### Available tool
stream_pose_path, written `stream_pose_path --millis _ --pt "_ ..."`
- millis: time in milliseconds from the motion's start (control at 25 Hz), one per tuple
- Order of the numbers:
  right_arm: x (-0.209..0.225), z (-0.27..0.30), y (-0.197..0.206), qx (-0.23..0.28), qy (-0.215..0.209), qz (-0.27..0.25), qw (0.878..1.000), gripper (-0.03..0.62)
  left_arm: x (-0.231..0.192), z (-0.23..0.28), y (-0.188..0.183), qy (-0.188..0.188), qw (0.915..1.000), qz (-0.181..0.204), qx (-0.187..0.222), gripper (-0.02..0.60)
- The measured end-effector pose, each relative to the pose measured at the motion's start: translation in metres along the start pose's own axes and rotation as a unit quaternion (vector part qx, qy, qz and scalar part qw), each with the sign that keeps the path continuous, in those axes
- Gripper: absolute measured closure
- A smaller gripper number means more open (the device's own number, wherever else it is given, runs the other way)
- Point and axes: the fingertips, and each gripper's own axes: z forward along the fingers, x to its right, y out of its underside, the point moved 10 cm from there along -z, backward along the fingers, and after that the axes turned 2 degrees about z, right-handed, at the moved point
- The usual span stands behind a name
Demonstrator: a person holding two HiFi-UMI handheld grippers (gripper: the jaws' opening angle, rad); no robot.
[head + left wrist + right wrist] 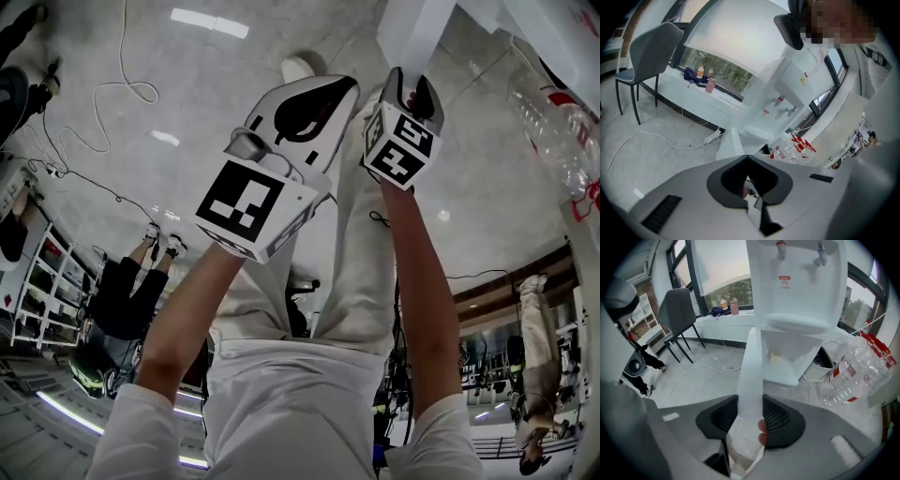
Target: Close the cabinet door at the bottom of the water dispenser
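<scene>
The white water dispenser [801,310] stands ahead, and its bottom cabinet door [751,371] swings out towards me, seen edge-on. My right gripper [750,420] has its two black pads against either side of the door's free edge, shut on it. In the head view the same gripper [412,89] reaches up to the white door [412,33]. My left gripper [309,103] hovers beside it, apart from the door, jaws together with nothing in them. In the left gripper view the left gripper [749,176] points at the dispenser [787,93] and the open door [729,145].
Empty water bottles with red caps [853,376] lie right of the dispenser. A small bin [818,369] sits by its base. A grey chair [679,315] stands at the left by the window. A cable and power strip [712,137] lie on the floor. A cup [776,357] sits inside the cabinet.
</scene>
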Motion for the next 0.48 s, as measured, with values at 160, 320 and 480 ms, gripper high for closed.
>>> stream_pose_path --millis 160,320,480 --pt "0.012 -0.002 0.0 0.0 -0.006 -0.021 1.0 0.421 0.006 0.003 -0.001 0.007 0.9999 0.01 -0.004 0.578" --pt "0.028 -0.002 -0.001 0.006 -0.01 -0.046 0.999 0.421 0.014 0.01 0.0 0.012 0.9998 0.017 -0.005 0.578" --pt "0.045 -0.004 -0.001 0.006 -0.007 -0.068 0.998 0.422 0.023 0.016 0.002 0.015 0.9997 0.018 -0.006 0.578"
